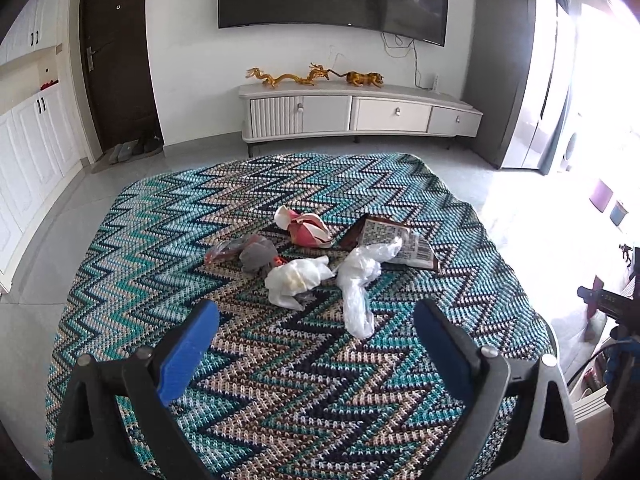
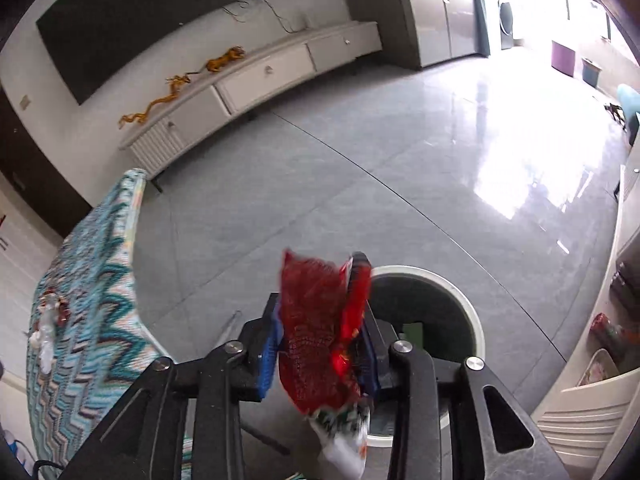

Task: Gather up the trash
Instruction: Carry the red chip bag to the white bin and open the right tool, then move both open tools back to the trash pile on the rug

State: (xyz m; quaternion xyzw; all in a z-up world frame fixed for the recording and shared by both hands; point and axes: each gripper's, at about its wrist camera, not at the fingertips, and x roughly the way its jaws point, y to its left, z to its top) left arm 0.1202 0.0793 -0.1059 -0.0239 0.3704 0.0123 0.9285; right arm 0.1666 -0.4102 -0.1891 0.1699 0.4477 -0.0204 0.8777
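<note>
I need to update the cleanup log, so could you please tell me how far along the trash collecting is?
Done: nothing I can confirm; the bin contents are unclear. In hand: the right gripper has a red mesh bag between its pads, over the bin. Left: a pink wrapper, a printed packet, two white plastic bags and a grey-and-red scrap on the table; the left gripper is open and empty.

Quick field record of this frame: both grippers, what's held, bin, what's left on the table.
left gripper: open, nothing between the fingers, above the zigzag cloth
right gripper: red mesh bag with a wrapper sits between the fingers; whether the pads press on it, unclear
trash bin: white rim, dark inside, on the floor just beyond the right gripper
left on table: pink-and-white wrapper, grey-and-red wrapper, crumpled white wrapper, clear plastic bag, printed packet
</note>
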